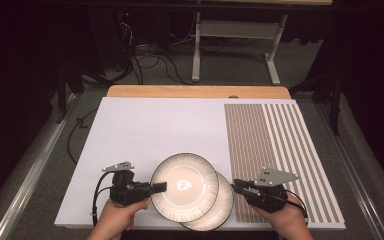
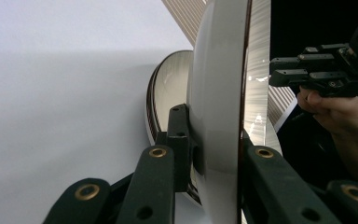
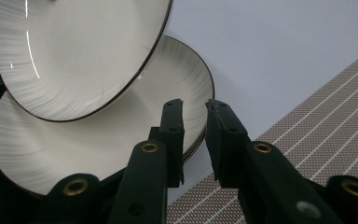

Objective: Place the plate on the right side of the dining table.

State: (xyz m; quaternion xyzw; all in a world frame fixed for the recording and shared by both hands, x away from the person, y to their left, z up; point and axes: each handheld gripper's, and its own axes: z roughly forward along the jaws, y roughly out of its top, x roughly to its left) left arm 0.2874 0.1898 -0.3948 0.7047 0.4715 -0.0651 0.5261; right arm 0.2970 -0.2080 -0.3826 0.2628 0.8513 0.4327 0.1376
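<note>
Two white plates with dark rims lie near the front of the white sheet (image 1: 145, 130). The upper plate (image 1: 185, 186) (image 2: 219, 93) (image 3: 74, 56) is lifted and tilted over the lower plate (image 1: 222, 207) (image 2: 168, 88) (image 3: 98, 144). My left gripper (image 1: 161, 187) (image 2: 214, 140) is shut on the upper plate's left rim, one jaw under it and one on top. My right gripper (image 1: 236, 186) (image 3: 195, 109) (image 2: 275, 70) hovers just right of the lower plate's rim. Its jaws stand a little apart with nothing between them.
A brown striped mat (image 1: 275, 140) (image 3: 317, 126) covers the right part of the sheet. A wooden board edge (image 1: 195, 91) runs along the back. Cables and a table frame (image 1: 235, 45) sit on the floor beyond.
</note>
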